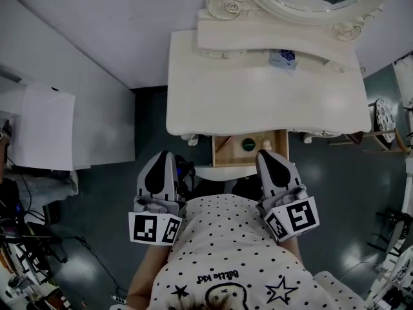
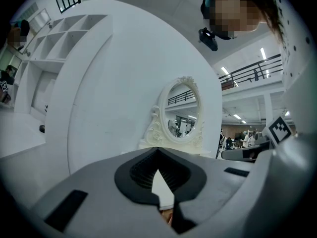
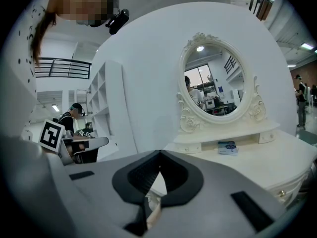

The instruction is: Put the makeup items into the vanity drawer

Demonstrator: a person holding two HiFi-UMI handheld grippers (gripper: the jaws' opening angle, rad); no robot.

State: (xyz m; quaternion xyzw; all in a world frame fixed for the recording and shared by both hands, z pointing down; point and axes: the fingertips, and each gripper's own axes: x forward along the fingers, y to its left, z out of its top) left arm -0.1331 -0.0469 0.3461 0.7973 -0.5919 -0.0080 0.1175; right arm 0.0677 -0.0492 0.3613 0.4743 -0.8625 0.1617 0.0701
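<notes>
The left gripper point(image 2: 157, 155) has its jaws closed tip to tip with nothing between the dark pads, and the right gripper point(image 3: 159, 157) is closed and empty in the same way. In the head view both are held low against the person's spotted shirt point(image 1: 226, 237), the left gripper point(image 1: 164, 155) and right gripper point(image 1: 266, 154) side by side and well apart, each with its marker cube nearest the body. Just ahead of them and between their tips, the vanity drawer point(image 1: 233, 157) stands pulled out, its wooden inside showing. The right gripper's tips overlap its near right corner in that view; whether they touch it cannot be told. Inside the drawer lies a dark green round item point(image 1: 248, 144), ahead and to the left of the right gripper's tips. Beyond the drawer spreads the white vanity top point(image 1: 258, 102). At its far side, ahead and slightly right of the right gripper, sits a small blue box point(image 3: 228, 147), close under the ornate oval mirror point(image 3: 215, 83).
</notes>
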